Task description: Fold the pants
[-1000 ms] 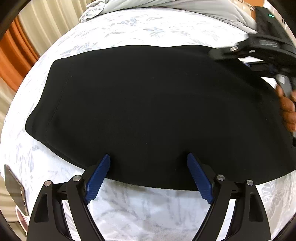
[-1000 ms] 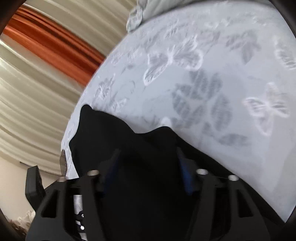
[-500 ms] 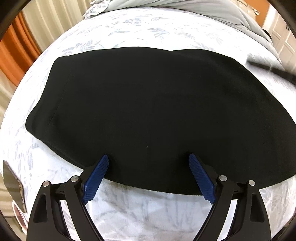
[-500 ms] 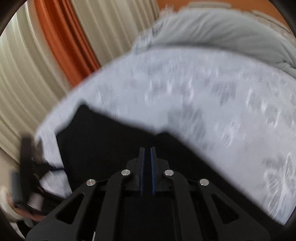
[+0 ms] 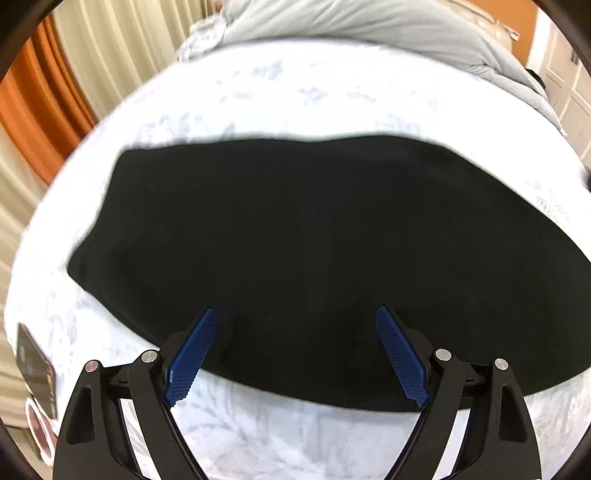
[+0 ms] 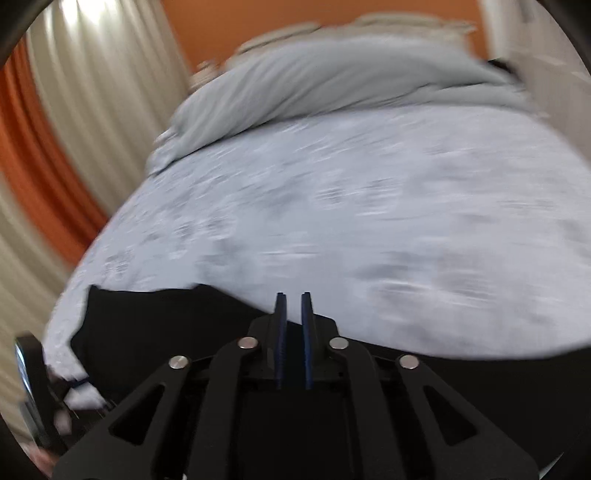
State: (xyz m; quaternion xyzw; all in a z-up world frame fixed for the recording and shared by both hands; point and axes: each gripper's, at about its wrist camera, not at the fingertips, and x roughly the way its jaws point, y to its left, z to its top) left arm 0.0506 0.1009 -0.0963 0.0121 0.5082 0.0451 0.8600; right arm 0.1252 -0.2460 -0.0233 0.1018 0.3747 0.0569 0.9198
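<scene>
The black pants [image 5: 314, 236] lie folded flat in a wide band across the white patterned bed sheet [image 5: 295, 88]. My left gripper [image 5: 295, 317] is open and empty, its blue pads over the near edge of the pants. My right gripper [image 6: 292, 306] is shut with nothing between its pads, held above the pants' far edge [image 6: 155, 325]. The right wrist view is motion-blurred.
A grey duvet [image 5: 369, 26] is bunched at the head of the bed. A phone [image 5: 35, 369] lies on the sheet at the near left. Orange and cream curtains [image 5: 48, 85] hang to the left.
My right gripper has let go of the pants, shut empty and pulled back out of the left wrist view. My left gripper has drawn back and up a little.
</scene>
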